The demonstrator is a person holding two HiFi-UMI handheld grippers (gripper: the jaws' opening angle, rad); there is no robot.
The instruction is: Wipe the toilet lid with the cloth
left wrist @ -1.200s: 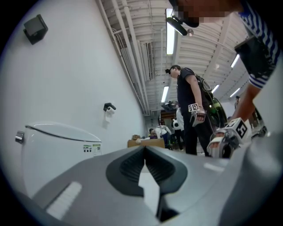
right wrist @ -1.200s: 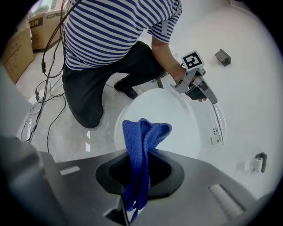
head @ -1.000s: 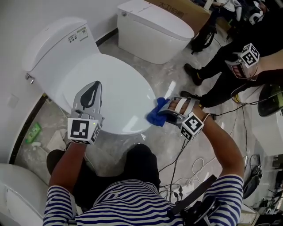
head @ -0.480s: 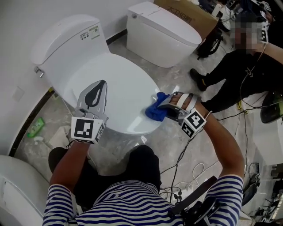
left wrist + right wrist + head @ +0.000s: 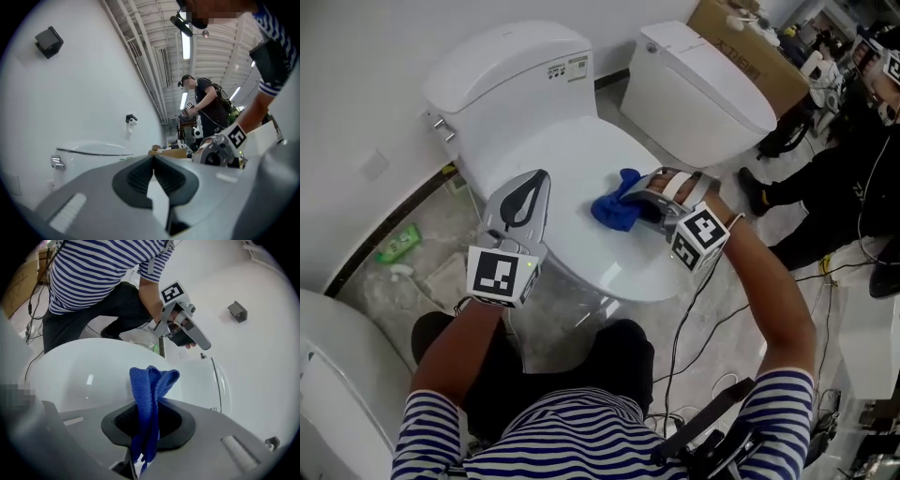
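Note:
A blue cloth (image 5: 614, 210) lies bunched on the white toilet lid (image 5: 581, 150), near its middle. My right gripper (image 5: 633, 203) is shut on the cloth (image 5: 151, 394), whose folds stick up between the dark pads (image 5: 173, 420). Over the lid's left edge hangs my left gripper (image 5: 523, 199), its jaws closed and holding nothing; in the left gripper view its pads (image 5: 136, 180) meet at the tips (image 5: 153, 161). The cistern (image 5: 511, 66) stands behind the lid.
A second white toilet (image 5: 698, 80) stands to the right with a cardboard box (image 5: 741, 42) behind it. Another person (image 5: 834, 178) sits at the right among cables on the floor (image 5: 750, 309). A green packet (image 5: 398, 244) lies by the wall at left.
My right gripper has dragged the blue cloth from the lid's front right edge up onto its middle. The left gripper has stayed at the lid's left side.

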